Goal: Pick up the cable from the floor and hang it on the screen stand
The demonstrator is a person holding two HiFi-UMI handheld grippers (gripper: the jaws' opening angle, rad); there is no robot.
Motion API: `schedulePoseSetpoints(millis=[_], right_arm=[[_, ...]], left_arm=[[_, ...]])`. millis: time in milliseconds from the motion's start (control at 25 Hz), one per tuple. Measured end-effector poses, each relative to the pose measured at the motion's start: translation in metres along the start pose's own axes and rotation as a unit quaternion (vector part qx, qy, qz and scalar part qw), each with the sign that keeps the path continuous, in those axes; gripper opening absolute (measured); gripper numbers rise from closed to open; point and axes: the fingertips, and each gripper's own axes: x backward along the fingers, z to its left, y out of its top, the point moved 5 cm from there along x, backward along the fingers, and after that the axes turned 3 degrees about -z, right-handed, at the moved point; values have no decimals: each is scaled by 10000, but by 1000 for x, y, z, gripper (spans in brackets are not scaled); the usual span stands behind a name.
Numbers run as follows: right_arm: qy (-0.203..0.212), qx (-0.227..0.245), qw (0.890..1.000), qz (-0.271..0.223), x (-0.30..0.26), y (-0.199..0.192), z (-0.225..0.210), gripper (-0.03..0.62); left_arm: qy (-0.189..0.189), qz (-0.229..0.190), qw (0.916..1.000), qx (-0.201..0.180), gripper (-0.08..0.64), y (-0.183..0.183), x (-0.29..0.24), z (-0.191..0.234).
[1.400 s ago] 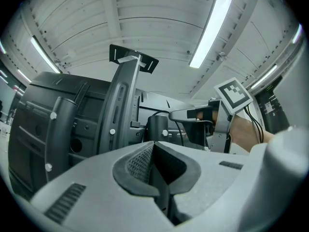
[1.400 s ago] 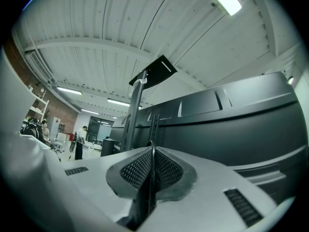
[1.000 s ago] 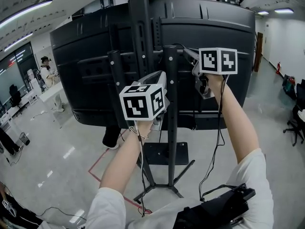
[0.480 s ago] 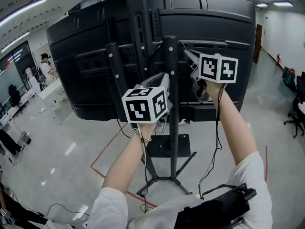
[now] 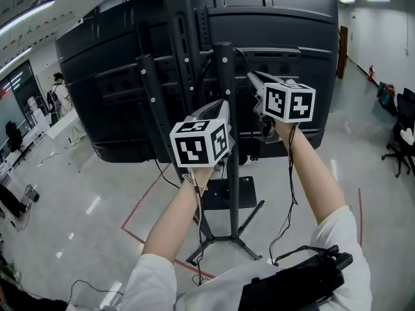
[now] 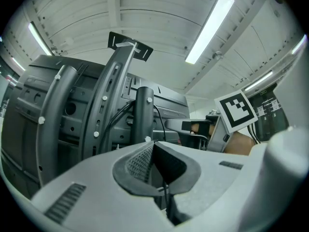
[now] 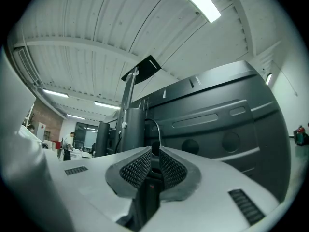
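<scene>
The black screen stand (image 5: pixel 225 109) carries a big dark screen (image 5: pixel 285 37), seen from behind. A thin black cable (image 5: pixel 238 50) arcs from the top of the stand's round post to my right gripper (image 5: pixel 253 78). That gripper is raised just right of the post and is shut on the cable (image 7: pixel 157 129). My left gripper (image 5: pixel 218 105) is lower, close in front of the same post. Its jaws (image 6: pixel 150 149) are shut, with a thin strand of cable (image 6: pixel 164 192) pinched between them. From the left wrist a cable strand (image 5: pixel 199 238) hangs down to the floor.
The stand's base plate (image 5: pixel 227 193) and legs rest on the shiny floor, beside a red tape line (image 5: pixel 139 206). A person (image 5: pixel 61 99) stands far left, and an office chair (image 5: pixel 402 141) is far right. A black pack (image 5: pixel 298 284) sits at my waist.
Both grippers have dropped relative to the stand's post; the right one has come down and slightly left. Both stay shut.
</scene>
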Motion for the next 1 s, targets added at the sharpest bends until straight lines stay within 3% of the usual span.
schedulePoseSetpoints(millis=[320, 640, 760, 1000], right_arm=[[-267, 13, 9994, 210, 17, -33, -9, 38], [-664, -423, 9968, 98, 40, -70, -14, 37], [-807, -273, 9961, 216, 50, -89, -8, 35], [-1043, 397, 9923, 537, 75, -127, 15, 28]], left_arm=[[-54, 33, 10000, -17, 3, -13, -2, -12], [185, -93, 9997, 156, 3, -37, 18, -5], [313, -65, 9991, 268, 3, -55, 24, -4], [495, -73, 9986, 142, 3, -85, 40, -12]])
